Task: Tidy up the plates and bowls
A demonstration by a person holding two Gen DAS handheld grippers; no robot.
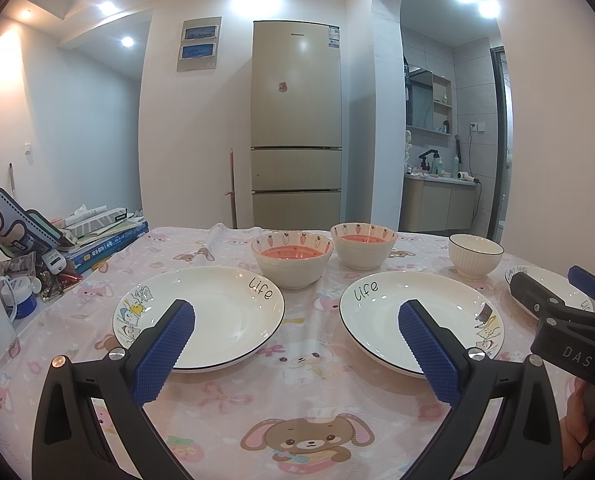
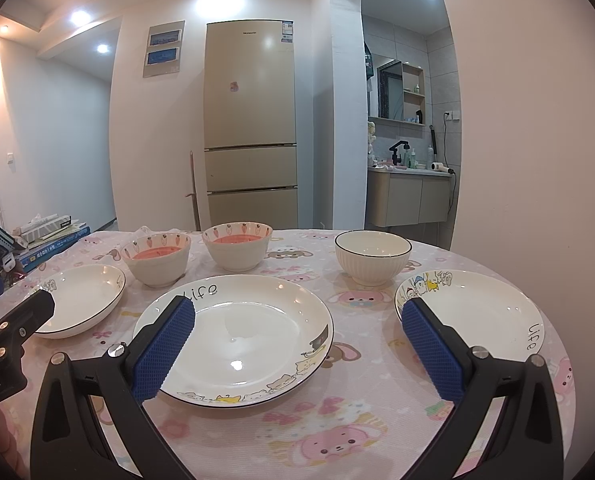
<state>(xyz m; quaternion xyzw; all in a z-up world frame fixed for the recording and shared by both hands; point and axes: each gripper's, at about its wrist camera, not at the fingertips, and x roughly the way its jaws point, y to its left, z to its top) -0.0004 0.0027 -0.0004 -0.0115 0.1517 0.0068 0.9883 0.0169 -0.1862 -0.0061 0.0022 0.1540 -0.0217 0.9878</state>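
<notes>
Your left tool (image 1: 295,334) and right tool (image 2: 297,330) both hover with jaws wide apart, holding nothing — ready to straddle a rim. The middle "Life" plate (image 2: 237,340) sits between them; one plate (image 1: 201,316) lies to its left, another (image 2: 477,320) to its right. Behind it stand two carrot-print bowls (image 1: 291,260) (image 1: 363,245) and a ribbed white bowl (image 2: 372,256), none stacked yet. A pink cartoon cloth (image 1: 257,420) covers the desk — beyond it, a beige fridge (image 1: 296,120).
</notes>
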